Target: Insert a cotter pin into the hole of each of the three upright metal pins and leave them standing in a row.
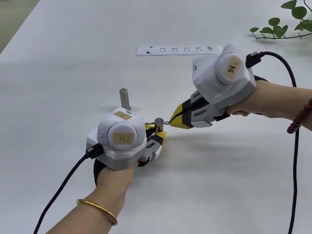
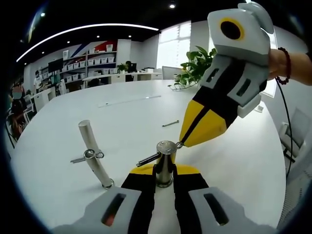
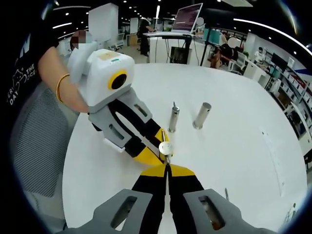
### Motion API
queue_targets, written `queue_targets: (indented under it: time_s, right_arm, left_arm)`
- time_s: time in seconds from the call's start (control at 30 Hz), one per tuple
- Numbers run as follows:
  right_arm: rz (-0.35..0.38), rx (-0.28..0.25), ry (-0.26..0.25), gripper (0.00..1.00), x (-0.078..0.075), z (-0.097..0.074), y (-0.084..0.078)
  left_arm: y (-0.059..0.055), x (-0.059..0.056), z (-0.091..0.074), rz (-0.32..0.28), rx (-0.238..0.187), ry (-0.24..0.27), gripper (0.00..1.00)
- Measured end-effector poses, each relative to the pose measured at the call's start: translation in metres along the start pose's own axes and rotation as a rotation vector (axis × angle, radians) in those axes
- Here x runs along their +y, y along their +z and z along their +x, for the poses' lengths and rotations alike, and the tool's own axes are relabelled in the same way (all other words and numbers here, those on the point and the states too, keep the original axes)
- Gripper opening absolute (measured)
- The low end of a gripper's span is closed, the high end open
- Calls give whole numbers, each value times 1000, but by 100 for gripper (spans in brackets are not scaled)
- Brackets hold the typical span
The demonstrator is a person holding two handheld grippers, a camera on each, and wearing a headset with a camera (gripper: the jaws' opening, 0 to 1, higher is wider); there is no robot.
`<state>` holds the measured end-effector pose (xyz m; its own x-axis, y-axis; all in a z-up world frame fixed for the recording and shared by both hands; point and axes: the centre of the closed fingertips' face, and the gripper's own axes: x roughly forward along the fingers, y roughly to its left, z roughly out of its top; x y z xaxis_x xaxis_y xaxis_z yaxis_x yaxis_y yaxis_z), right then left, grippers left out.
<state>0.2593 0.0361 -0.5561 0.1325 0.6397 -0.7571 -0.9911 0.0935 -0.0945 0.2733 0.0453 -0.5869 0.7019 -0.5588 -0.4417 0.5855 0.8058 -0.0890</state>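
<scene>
Your left gripper (image 1: 157, 132) clamps a metal pin (image 1: 159, 122) upright on the white table (image 1: 219, 170); your right gripper (image 1: 174, 120) holds a cotter pin (image 1: 167, 122) at its head. A second metal pin (image 1: 125, 99) stands just behind.

Power strip (image 1: 178, 49) behind the upright pin (image 1: 125, 99), plant (image 1: 285, 24) in the far right corner

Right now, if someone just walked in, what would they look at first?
Most likely the two yellow tips meeting in the middle of the table: the left gripper clamps a metal pin upright, and the right gripper holds a cotter pin that pokes through the pin's top. Next, the second metal pin standing just beyond, with a fitted cotter pin through it.
</scene>
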Motion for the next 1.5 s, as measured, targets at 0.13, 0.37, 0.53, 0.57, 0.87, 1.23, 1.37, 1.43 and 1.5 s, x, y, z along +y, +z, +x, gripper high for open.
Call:
queue_targets:
  time_s: [0.13,0.37,0.53,0.57,0.87,1.23,1.37,1.43,1.5]
  right_arm:
    - [-1,-1,1,0,1,1,2]
    - [24,-3,0,0,1,1,1]
    - [90,-54,4,0,1,-3,1]
    - [102,-58,0,1,0,-3,0]
    - [205,-117,-33,8,3,-8,-1]
    - [232,-138,-76,7,3,-14,-9]
    - [247,-142,-91,7,1,-17,-11]
    - [253,-142,-94,7,1,-18,-13]
    - [258,-143,-99,6,0,-19,-14]
  left_arm:
    - [0,0,0,-2,0,-3,11]
    - [-1,0,0,-9,4,1,11]
    - [-8,2,-2,3,31,19,14]
    - [-8,2,-3,4,32,21,14]
    - [-6,0,-2,4,14,39,11]
    - [-6,1,-1,33,17,48,10]
    - [-4,2,1,47,16,39,10]
    - [-3,3,2,35,16,39,9]
    - [-2,4,4,43,20,34,9]
